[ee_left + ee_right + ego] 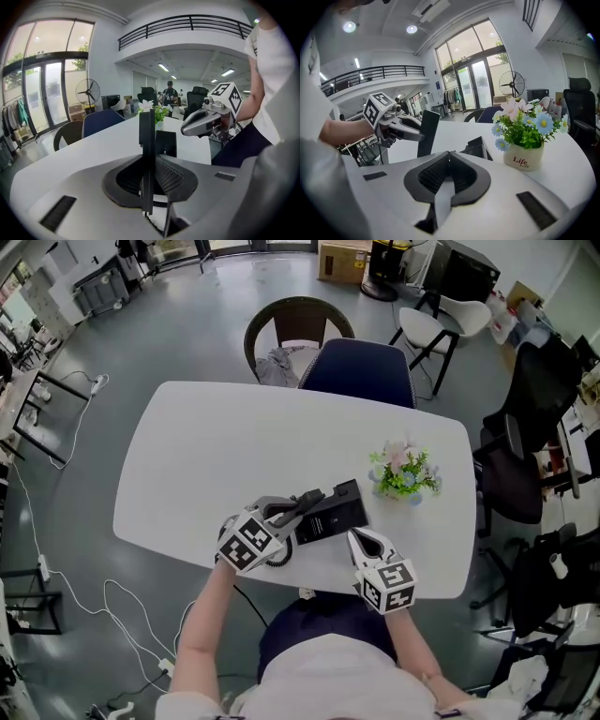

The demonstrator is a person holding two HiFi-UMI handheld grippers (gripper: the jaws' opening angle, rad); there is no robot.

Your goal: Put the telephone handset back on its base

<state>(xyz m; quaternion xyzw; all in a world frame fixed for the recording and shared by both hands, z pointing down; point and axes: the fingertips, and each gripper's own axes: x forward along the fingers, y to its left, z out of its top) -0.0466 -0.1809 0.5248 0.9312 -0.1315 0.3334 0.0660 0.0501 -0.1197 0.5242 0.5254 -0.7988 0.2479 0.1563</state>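
Head view: white oval tabletop (pixel 216 456), a person seated at its near edge with a set of tongs in each hand.

Left tongs (pixel 148 165): clenched on the black telephone handset (pixel 146 133). In the left gripper view the handset stands edge-on and upright between the pads, gripped along its lower part.

Base (pixel 336 512): black, on the tabletop near the front edge, beyond the handset in the left gripper view.

Handset is off the base. In the right gripper view it stands left of the base, with a strip of white tabletop showing between them. Its lower end is hidden behind the tongs' body, so contact with the tabletop cannot be judged.

A dark coiled cord (pixel 157 205) shows under the handset, probably hanging from its lower end; the view is dim there.

Right tongs (pixel 449 158): clenched on nothing, pads together, pointed toward the base and near its front right corner.

Flower pot (pixel 405 476) stands right of the base, well apart. Blue chair (pixel 361 371) and brown chair (pixel 295 320) are at the far edge.
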